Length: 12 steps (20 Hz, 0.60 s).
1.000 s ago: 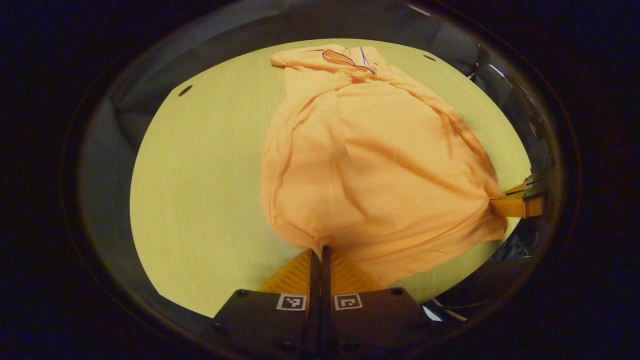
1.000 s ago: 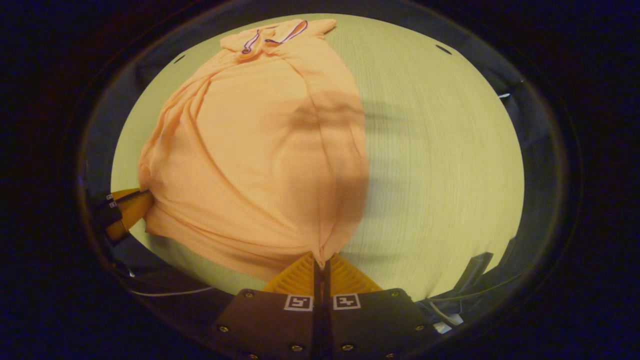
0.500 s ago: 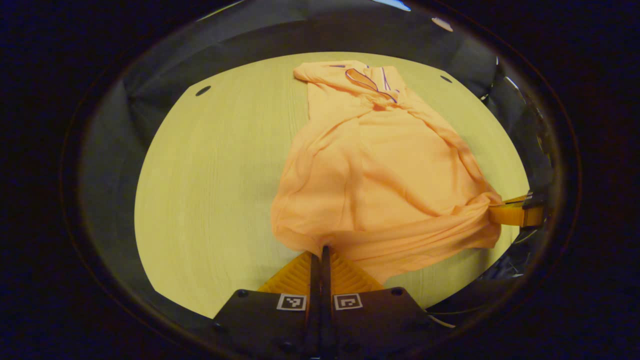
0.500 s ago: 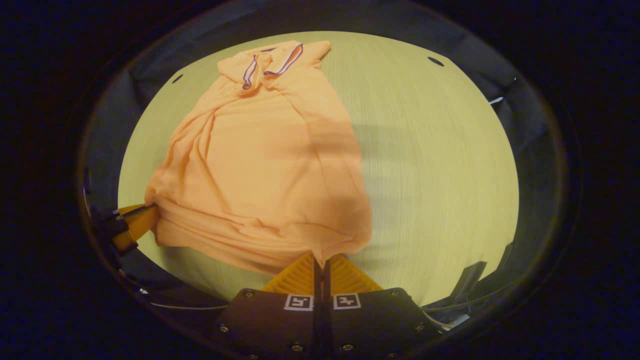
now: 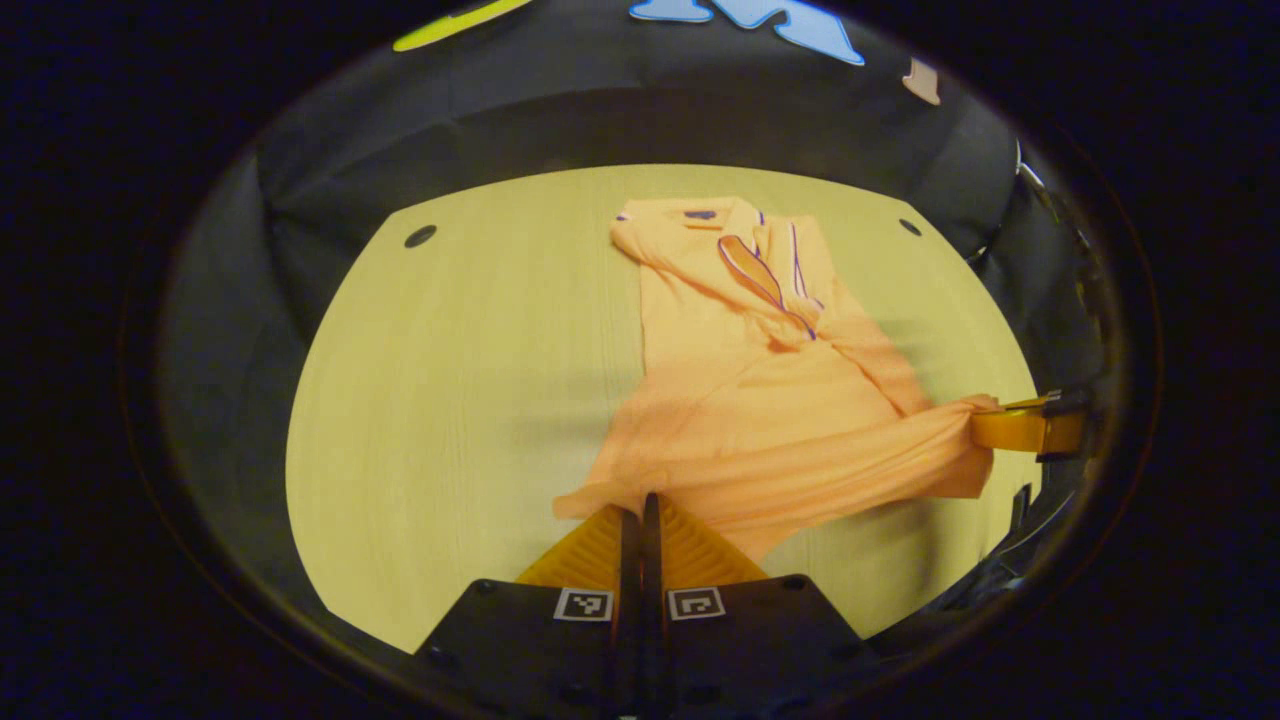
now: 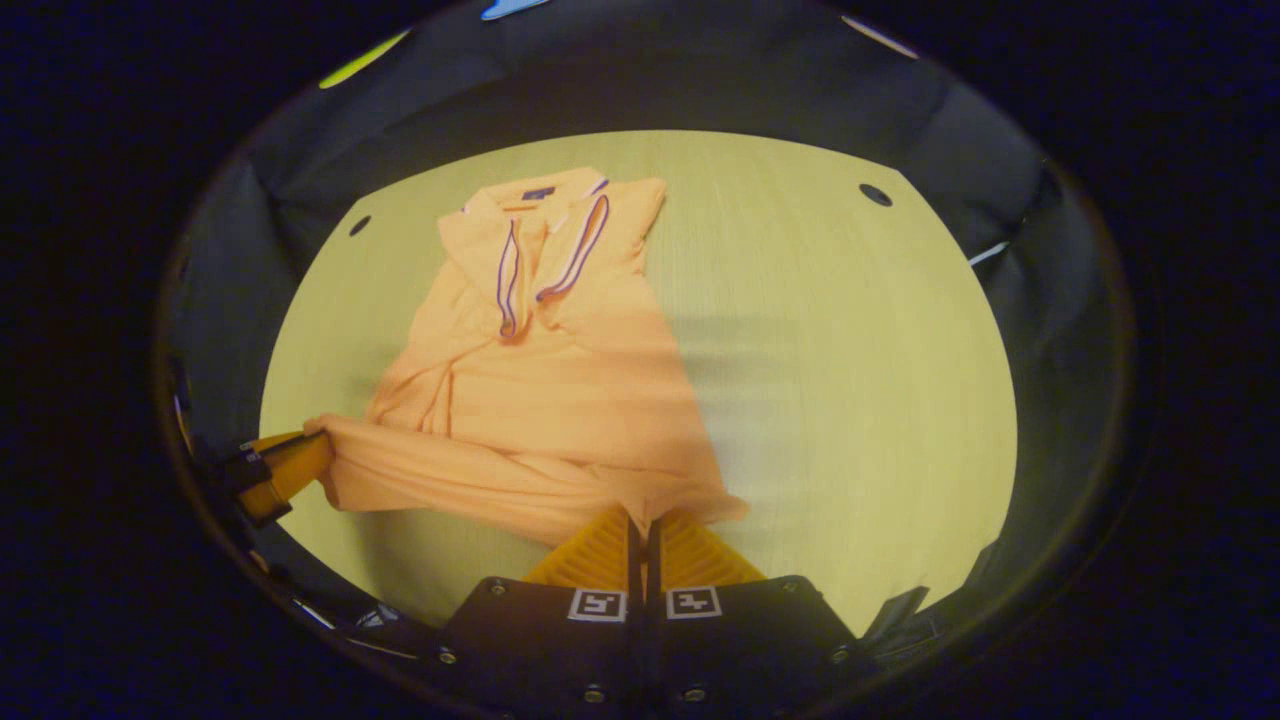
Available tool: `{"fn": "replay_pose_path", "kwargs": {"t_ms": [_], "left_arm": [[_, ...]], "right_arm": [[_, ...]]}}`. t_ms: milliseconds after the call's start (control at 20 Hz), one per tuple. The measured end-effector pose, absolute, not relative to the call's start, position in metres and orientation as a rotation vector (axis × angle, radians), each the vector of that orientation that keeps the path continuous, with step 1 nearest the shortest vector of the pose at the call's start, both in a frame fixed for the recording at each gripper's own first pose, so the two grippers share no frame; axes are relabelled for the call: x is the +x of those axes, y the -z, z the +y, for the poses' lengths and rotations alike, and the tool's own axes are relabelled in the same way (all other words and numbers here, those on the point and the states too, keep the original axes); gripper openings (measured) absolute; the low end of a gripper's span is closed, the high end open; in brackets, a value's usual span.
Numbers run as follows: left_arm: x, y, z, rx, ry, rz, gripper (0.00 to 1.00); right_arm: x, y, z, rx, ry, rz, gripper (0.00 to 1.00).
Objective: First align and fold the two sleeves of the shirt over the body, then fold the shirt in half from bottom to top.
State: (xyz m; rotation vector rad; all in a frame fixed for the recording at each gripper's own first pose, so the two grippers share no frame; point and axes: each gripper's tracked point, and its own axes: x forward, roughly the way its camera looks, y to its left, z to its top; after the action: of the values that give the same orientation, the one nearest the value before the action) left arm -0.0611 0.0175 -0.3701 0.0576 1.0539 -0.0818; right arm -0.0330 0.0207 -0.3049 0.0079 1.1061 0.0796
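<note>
An orange polo shirt point(image 5: 760, 400) with purple-trimmed collar lies on the pale wooden table point(image 5: 450, 400), collar at the far end. Its bottom hem is lifted off the table and stretched between the two grippers. My left gripper point(image 5: 640, 500) is shut on one hem corner. My right gripper point(image 6: 642, 520) is shut on the other corner of the shirt point(image 6: 540, 400). In the left gripper view the right gripper point(image 5: 1025, 428) shows at the right edge, pinching the hem. In the right gripper view the left gripper point(image 6: 280, 465) shows at the left edge. The collar point(image 6: 545, 240) lies flat.
The table point(image 6: 850, 380) is round-edged with small dark holes point(image 5: 420, 236) near its far corners. Dark booth cloth surrounds it. Cables run near the table's near edge in the right gripper view.
Both grippers have carried the hem up and toward the collar. The shirt looks shorter and lies lower, and more of the far wall shows.
</note>
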Motion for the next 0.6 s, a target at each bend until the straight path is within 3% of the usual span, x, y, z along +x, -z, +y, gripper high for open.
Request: {"fn": "replay_pose_path", "kwargs": {"t_ms": [600], "left_arm": [[0.113,0.315,0.023,-0.009,0.060,0.860,0.06]], "right_arm": [[0.130,0.227,0.023,0.030,-0.082,0.882,0.00]]}}
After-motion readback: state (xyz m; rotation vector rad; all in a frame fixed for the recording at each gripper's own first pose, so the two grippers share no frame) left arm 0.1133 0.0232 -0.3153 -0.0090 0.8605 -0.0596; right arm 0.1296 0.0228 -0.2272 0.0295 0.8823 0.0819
